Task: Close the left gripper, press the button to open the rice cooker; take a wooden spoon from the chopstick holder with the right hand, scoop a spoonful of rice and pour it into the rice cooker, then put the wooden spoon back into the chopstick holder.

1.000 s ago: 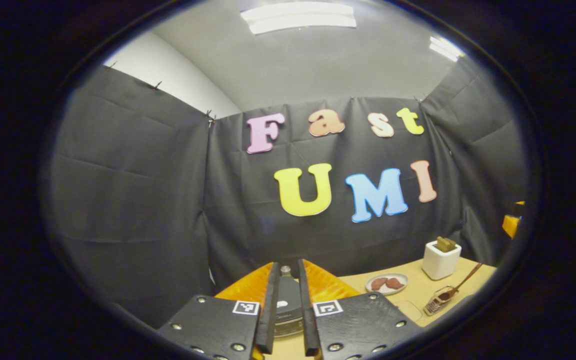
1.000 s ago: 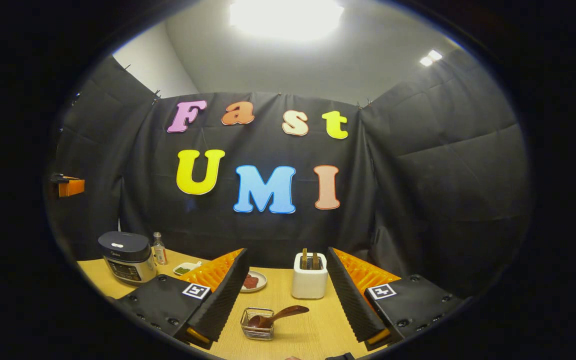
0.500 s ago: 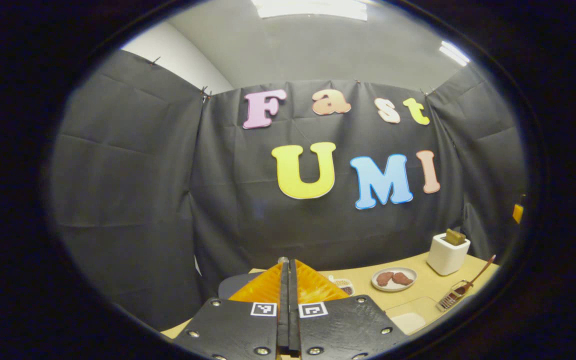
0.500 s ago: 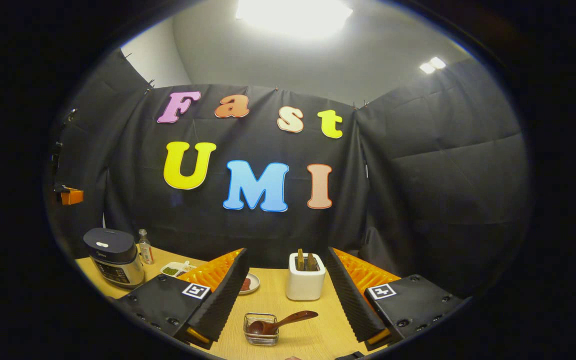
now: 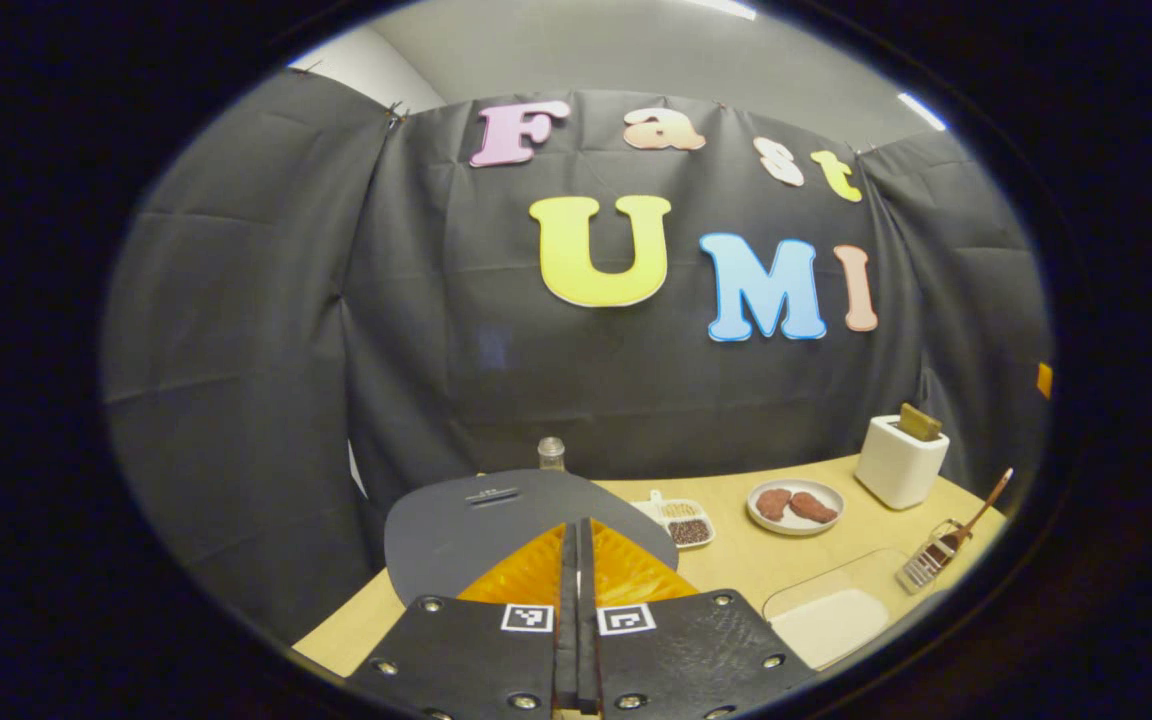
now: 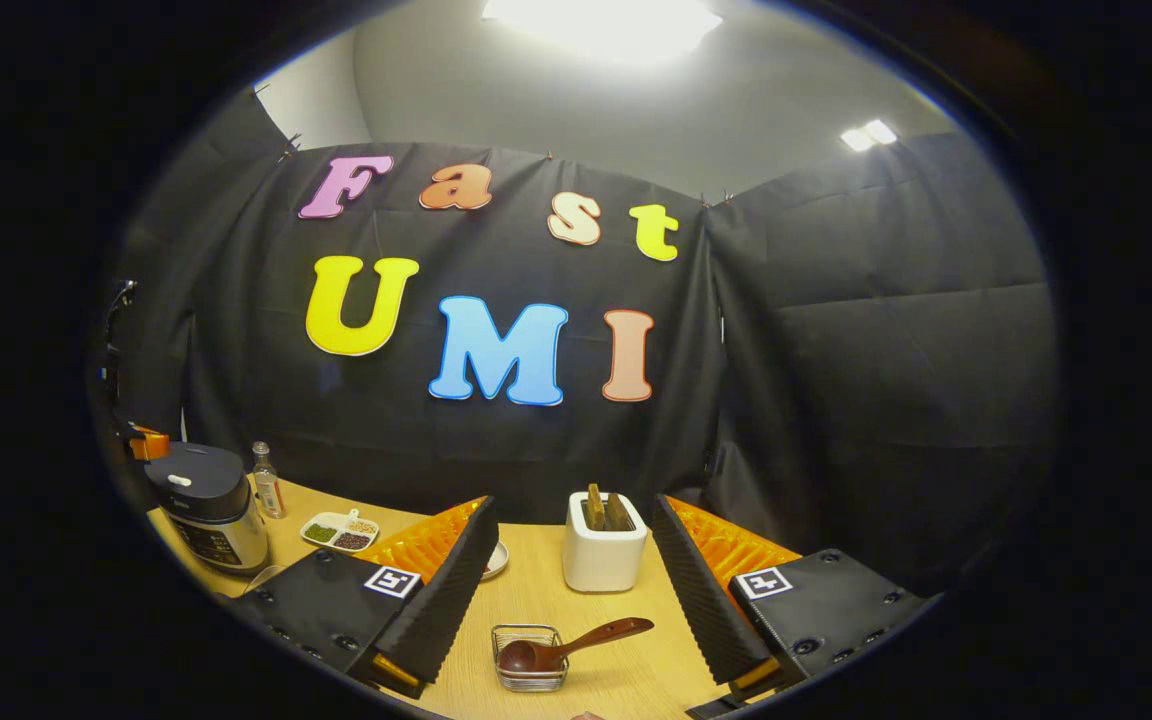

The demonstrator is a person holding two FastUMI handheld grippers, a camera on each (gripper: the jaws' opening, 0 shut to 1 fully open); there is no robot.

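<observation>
**Left gripper pressed together above closed rice cooker; spoon waits in wire basket**

In the left gripper view, the left gripper is seen with its two fingers brought flat against each other, nothing between them, poised just over the dark lid of the rice cooker, which is closed. Behind the cooker a small clear bottle is stood, and to the right on the wooden table a divided dish of grains, a plate with two brown pieces, and a shallow tray of rice are laid out.

In the right gripper view, the right gripper is held wide apart and empty, framing the white chopstick holder, in which wooden utensils are stood upright. Nearer the camera, the wooden spoon is rested with its bowl inside a small wire basket, its handle pointed up to the right. The rice cooker is seen at far left, well apart from this gripper.
</observation>
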